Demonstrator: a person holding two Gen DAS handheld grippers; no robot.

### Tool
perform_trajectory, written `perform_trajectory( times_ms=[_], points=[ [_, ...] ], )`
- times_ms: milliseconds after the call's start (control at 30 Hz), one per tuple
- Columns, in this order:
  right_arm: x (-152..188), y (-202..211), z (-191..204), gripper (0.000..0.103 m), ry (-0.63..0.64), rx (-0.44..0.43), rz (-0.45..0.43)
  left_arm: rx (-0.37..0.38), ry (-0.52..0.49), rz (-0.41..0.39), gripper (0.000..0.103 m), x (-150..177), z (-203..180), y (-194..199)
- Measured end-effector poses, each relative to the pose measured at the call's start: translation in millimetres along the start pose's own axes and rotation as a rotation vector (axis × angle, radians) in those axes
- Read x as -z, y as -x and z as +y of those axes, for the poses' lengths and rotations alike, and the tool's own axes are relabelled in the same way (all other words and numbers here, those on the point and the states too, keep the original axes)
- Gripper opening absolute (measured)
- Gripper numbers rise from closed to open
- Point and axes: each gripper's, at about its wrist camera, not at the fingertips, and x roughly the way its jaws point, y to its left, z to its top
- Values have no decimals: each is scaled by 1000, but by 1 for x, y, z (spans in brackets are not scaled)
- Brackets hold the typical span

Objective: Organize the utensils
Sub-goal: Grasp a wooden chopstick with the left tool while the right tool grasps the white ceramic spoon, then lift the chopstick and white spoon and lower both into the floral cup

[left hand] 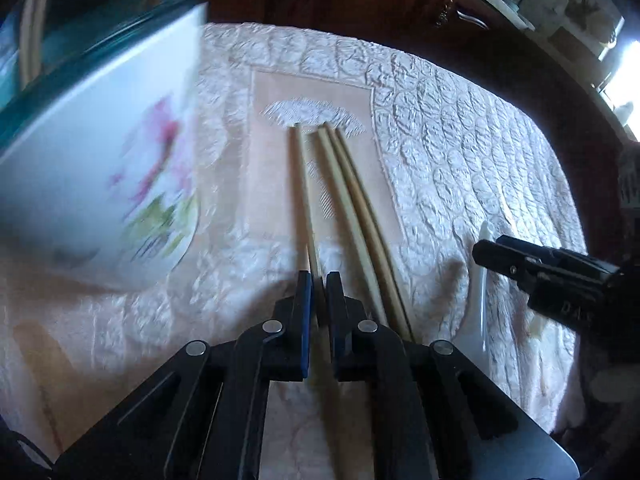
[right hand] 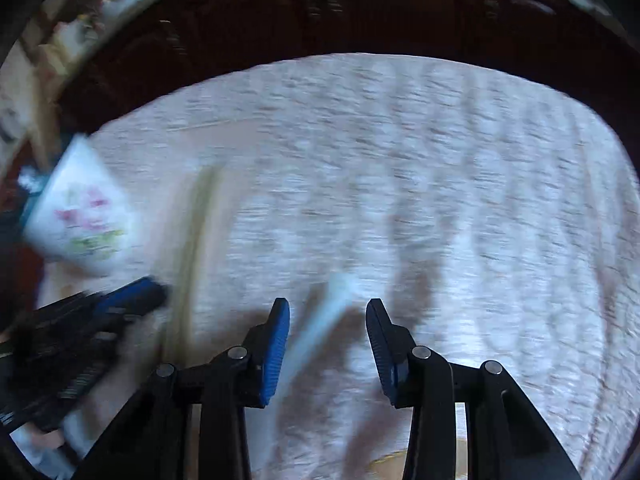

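L hand-held gripper (left hand: 316,280) is clenched on one chopstick (left hand: 303,184), 2 more chopsticks (left hand: 352,196) laid beside on quilted cloth (left hand: 460,140). R hand-held gripper (right hand: 328,312) released, white spoon (right hand: 320,324) between jaws, untouched.

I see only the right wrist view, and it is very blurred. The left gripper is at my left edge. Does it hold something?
Observer: Yes. In the left wrist view the left gripper is shut on a single chopstick.
Operator: How many chopsticks are not picked up yet?
Observer: Two more chopsticks lie side by side, just to the right of the held one.
Operator: And the bowl, is it empty?
Observer: No. The floral bowl has pale sticks inside it, probably chopsticks.
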Motion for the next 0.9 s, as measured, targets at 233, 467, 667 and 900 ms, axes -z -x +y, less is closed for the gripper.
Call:
perform_trajectory(
  times_ms=[233, 467, 667, 900],
  points=[
    [12, -6, -2, 15, -8, -87, 13, 24, 21, 30, 4, 32, 18, 32],
    [37, 6, 21, 11, 133, -229, 112, 30, -7, 82, 4, 70, 25, 49],
    [51, 2, 37, 25, 169, -164, 102, 12, -21, 43, 25, 49, 18, 41],
    [29, -16, 41, 22, 150, -175, 75, -48, -59, 19, 26, 19, 8, 13]
  ],
)
